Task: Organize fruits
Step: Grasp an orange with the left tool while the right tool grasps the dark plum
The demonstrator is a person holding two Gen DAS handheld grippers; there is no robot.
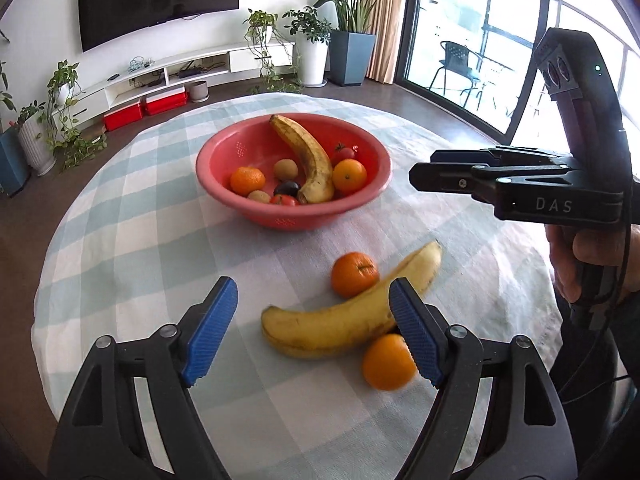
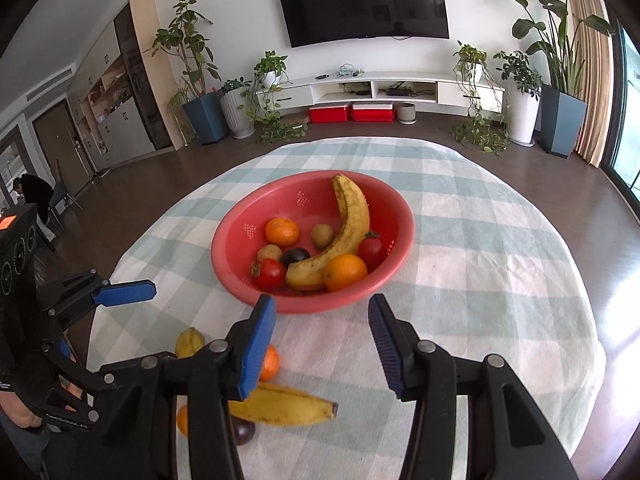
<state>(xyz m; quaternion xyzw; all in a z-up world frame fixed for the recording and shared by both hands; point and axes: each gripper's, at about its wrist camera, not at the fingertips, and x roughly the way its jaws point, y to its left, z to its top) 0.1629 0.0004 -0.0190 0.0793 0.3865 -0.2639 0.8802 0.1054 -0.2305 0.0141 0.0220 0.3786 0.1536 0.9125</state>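
— Blue pads of the left gripper [image 1: 312, 332] stand wide apart and hold nothing; a banana [image 1: 344, 316] lies between them, one orange [image 1: 389, 361] by the right pad, another orange [image 1: 354, 273] just behind.

— And the right gripper [image 2: 322, 346]?

— Open and empty too. Beyond its tips sits the red bowl [image 2: 240, 236] with the other fruits.

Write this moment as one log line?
left gripper: open above banana | right gripper: open, empty | bowl: holds fruit
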